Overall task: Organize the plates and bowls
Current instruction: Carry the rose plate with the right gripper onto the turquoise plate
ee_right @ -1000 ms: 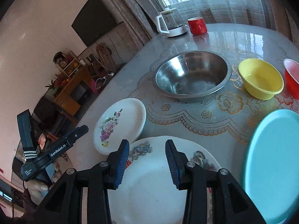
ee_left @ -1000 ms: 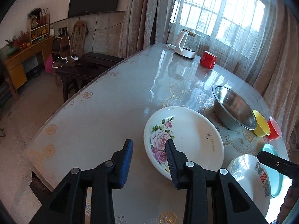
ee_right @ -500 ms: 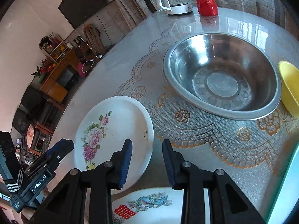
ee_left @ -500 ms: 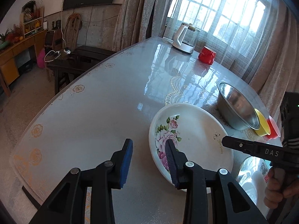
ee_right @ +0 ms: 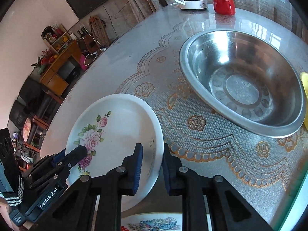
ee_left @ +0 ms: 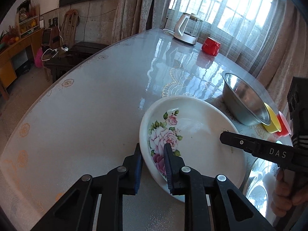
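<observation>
A white plate with pink roses lies on the glass-topped table. My left gripper has the plate's near-left rim between its blue pads, and its jaws are closing on it. My right gripper straddles the opposite rim, one pad inside the plate and one outside, jaws also closing on it. Each gripper shows in the other's view: the right gripper reaches over the plate's right side, the left gripper over its left.
A steel bowl sits just past the plate, with a yellow bowl and a red bowl beyond. A printed white plate and a teal plate lie nearest me. Kettle and red mug stand far back.
My right gripper moved left from over the printed plate to the floral plate's rim. Both pairs of jaws have narrowed onto that rim. The left gripper crept closer to the plate.
</observation>
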Tool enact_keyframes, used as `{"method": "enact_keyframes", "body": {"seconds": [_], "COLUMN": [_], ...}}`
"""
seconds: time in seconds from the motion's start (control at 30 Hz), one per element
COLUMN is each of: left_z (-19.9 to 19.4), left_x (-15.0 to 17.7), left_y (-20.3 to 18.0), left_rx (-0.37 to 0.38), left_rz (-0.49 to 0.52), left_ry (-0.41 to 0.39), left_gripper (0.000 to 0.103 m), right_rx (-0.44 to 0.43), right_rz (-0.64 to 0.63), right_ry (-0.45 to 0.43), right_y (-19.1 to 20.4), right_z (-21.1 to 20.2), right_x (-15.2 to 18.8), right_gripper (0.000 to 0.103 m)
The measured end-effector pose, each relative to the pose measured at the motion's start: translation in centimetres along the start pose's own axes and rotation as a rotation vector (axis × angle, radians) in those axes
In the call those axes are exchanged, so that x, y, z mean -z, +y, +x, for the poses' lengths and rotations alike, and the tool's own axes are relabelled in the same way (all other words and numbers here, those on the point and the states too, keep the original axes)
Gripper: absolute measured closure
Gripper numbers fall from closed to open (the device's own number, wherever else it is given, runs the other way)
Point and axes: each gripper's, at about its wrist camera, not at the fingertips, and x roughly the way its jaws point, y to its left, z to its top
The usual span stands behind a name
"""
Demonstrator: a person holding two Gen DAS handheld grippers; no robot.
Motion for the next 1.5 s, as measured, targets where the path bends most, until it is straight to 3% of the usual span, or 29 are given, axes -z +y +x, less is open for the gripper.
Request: {"method": "enact_keyframes", "body": {"seconds": [0.33,0.6,1.03,1.5], "left_z": [-3.4,-5.6,-5.2,-0.9], "left_x": [-0.7,-0.1,2.6,6.2], "left_y": [-2.1,-7.0,-20.2,-30.8], "left_rx": [0.028,0.088,0.216,0.228], "left_rz": [0.025,0.125,0.343,0.529], "left_ry": [-0.070,-0.085,-0.032,0.082], "left_gripper": [0.081,0.081,0.081,0.079], "right_rx": [-0.063,-0.094,-0.002,0.129], "right_rz": [0.041,0.113,0.302,0.501], "right_ry": [-0.089,-0.178,-0.307,-0.340], "right_y": [-1.0,-4.5,-14.0,-23.1], "right_z": [-4.1,-9.4,-17.7,-20.1], "right_x": [0.8,3.9,11.3,15.0], "right_gripper": [0.084,0.084,0.083,0.082]}}
